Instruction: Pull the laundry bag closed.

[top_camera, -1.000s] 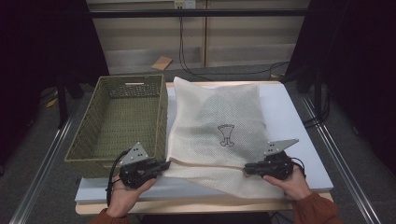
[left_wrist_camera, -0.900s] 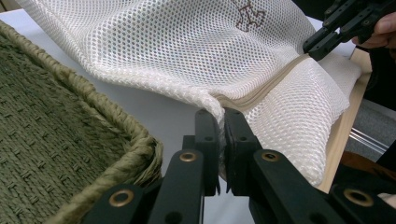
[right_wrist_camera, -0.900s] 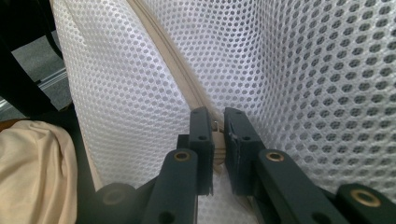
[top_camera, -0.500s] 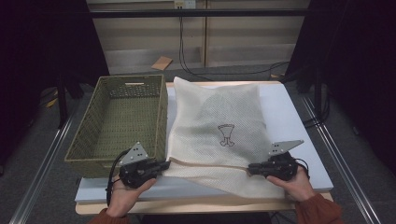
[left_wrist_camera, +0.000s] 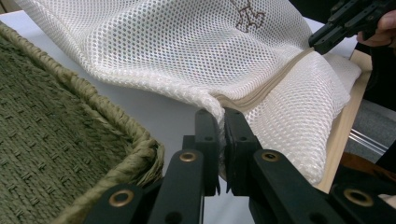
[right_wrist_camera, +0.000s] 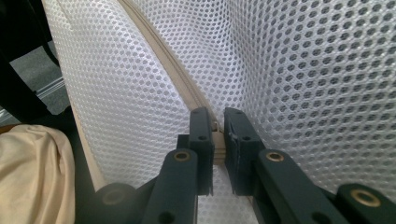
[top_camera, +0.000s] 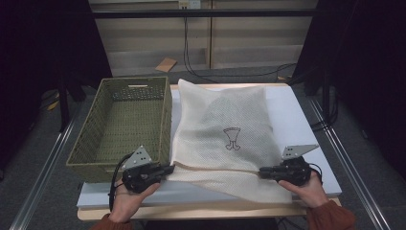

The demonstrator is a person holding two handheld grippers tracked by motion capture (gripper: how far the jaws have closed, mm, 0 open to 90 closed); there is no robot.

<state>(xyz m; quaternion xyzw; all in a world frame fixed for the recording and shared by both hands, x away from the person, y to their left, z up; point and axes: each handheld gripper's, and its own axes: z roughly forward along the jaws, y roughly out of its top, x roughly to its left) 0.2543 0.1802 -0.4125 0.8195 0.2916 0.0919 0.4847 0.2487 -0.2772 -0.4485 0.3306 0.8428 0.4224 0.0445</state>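
Note:
A white mesh bag [top_camera: 225, 115] with a small dark logo lies on the white board, its near end folded over along a beige zipper band [left_wrist_camera: 271, 84]. My left gripper [top_camera: 171, 168] is at the bag's near left corner, beside the green woven basket [top_camera: 124, 129]. Its jaws are shut on the mesh edge [left_wrist_camera: 220, 114]. My right gripper [top_camera: 262, 171] is at the near right side, shut on the beige band [right_wrist_camera: 215, 114]. The band runs stretched between the two grippers. The right gripper [left_wrist_camera: 315, 44] is also visible far off in the left gripper view.
The basket stands left of the bag, with its rim [left_wrist_camera: 140, 144] close to my left jaws. The white board [top_camera: 297, 120] lies on a wooden table edge [top_camera: 206, 211]. A cardboard piece [top_camera: 166, 64] and cables lie on the floor behind. Tan fabric [right_wrist_camera: 32, 172] sits below the right gripper.
The right gripper has shifted slightly to the right, pulling the bag's beige band straighter. The left gripper has stayed in place.

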